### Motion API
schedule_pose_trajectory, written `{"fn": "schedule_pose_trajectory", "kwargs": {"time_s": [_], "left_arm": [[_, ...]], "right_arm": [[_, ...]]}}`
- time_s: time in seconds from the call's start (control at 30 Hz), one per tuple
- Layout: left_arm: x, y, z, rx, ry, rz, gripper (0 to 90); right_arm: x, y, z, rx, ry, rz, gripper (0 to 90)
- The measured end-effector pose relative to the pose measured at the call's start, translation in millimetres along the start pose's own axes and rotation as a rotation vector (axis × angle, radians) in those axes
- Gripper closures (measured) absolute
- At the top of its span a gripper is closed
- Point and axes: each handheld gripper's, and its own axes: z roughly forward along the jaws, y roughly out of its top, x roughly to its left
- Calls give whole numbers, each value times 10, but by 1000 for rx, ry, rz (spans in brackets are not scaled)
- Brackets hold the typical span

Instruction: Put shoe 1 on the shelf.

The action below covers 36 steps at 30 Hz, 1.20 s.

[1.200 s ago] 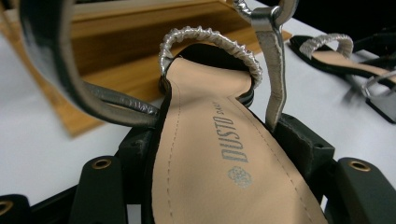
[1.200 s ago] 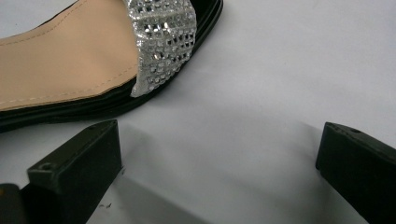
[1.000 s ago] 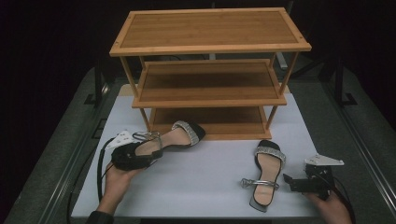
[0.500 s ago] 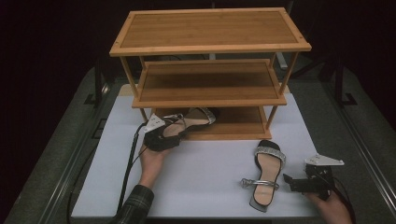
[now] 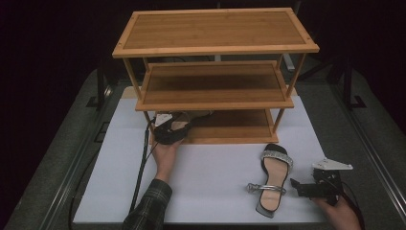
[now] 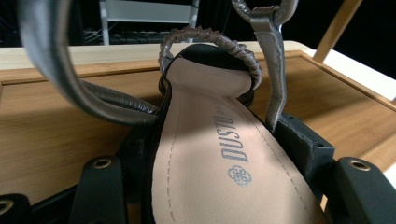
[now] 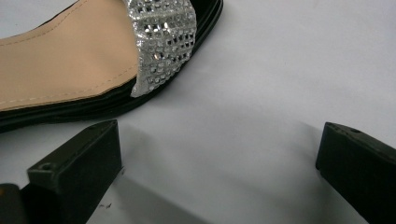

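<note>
- The left gripper (image 5: pixel 168 130) is clamped on the heel part of a black sandal with beige insole and grey straps (image 6: pixel 219 154); in the left gripper view the two black jaws press on both sides of the sole.
- A second ago this gripper was holding the sandal over the white table sheet (image 5: pixel 210 167), left of the rack. Now it has moved forward and to the right, and the sandal lies with its toe part on the lowest shelf (image 5: pixel 230 127) of the three-level bamboo shoe rack (image 5: pixel 215 33).
- The sandal points into the rack; its heel end and the gripper are at the front left edge of that shelf, near the left post.
- The right gripper (image 5: pixel 298 186) is in the same place as before, low at the right side of the sheet, jaws wide apart with nothing between them.
- The second black sandal with a silver glitter band (image 5: pixel 274 178) lies flat on the sheet just left of the right gripper, unchanged.
</note>
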Motion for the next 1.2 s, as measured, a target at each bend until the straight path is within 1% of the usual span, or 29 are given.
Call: {"fn": "schedule_pose_trajectory", "kwargs": {"time_s": [0.07, 0.1, 0.13, 0.2, 0.23, 0.3, 0.37, 0.4, 0.43, 0.47, 0.5, 0.53, 0.6, 0.63, 0.67, 0.7, 0.73, 0.77, 0.87, 0.93, 0.97, 1.0, 1.07, 1.1, 1.2], "left_arm": [[3, -2, 42, -6, 25, 3, 374], [44, 2, 62, 3, 26, 23, 373], [65, 0, 77, 20, 25, 27, 373], [71, 1, 105, 47, 40, 45, 373], [59, 5, 127, 36, 52, 31, 373], [54, 15, 150, 38, 59, 30, 373], [55, 18, 174, 39, 60, 7, 372], [62, 20, 181, 46, 54, 2, 371], [77, 19, 183, 58, 46, -24, 369], [85, 16, 183, 66, 41, -34, 364], [89, 14, 181, 81, 42, -34, 353], [79, 13, 183, 100, 49, -23, 353], [63, 11, 166, 117, 54, 12, 328], [64, 9, 152, 131, 53, 20, 318], [59, 1, 130, 131, 48, 5, 309], [61, 1, 98, 138, 38, 1, 307], [61, -1, 65, 139, 35, 5, 307], [56, -4, 32, 128, 41, 8, 308], [64, -20, -80, 137, 37, 35, 318], [67, -40, -160, 141, 38, 60, 356], [67, -48, -195, 146, 33, 56, 372], [73, -53, -224, 147, 26, 63, 380], [67, -43, -264, 167, 26, 96, 396], [62, -37, -274, 175, 26, 106, 402], [66, -31, -307, 185, 23, 110, 417]], "right_arm": [[0, 0, 0, 0, 0, 0, 0], [0, 0, 0, 0, 0, -1, 0], [0, 0, 0, 0, 0, -1, 0], [0, 0, 0, 0, 0, 0, 0], [0, 0, 0, 0, -1, 0, 0], [1, 0, -1, 0, -1, 0, 0], [0, 1, 0, 0, -1, -2, 0], [0, 0, 0, 0, -1, -1, 0], [1, 0, -1, 1, -1, 0, 0], [0, 0, 0, 0, -1, -1, 0], [0, 0, 0, 0, -1, -2, 0], [0, 0, 0, 0, -1, -2, 0], [0, -1, 0, -1, -1, -3, 0], [0, -1, 0, -1, -1, -3, 0], [0, -1, 0, -1, -1, -1, 0], [0, -1, 0, -2, -1, -2, 0], [0, -1, 0, -2, -1, -2, 0], [0, -1, -1, -1, -1, -1, 0], [1, -1, -1, -1, -1, -2, 0], [0, -1, -1, -2, -1, -3, 0], [0, -1, -1, -1, -1, -3, 0], [0, -2, -1, -2, -1, -3, 0], [1, -2, -1, -2, -1, -3, 0], [1, -2, -1, -2, -1, -3, 0], [1, -2, -1, -2, -1, -3, 0]]}}
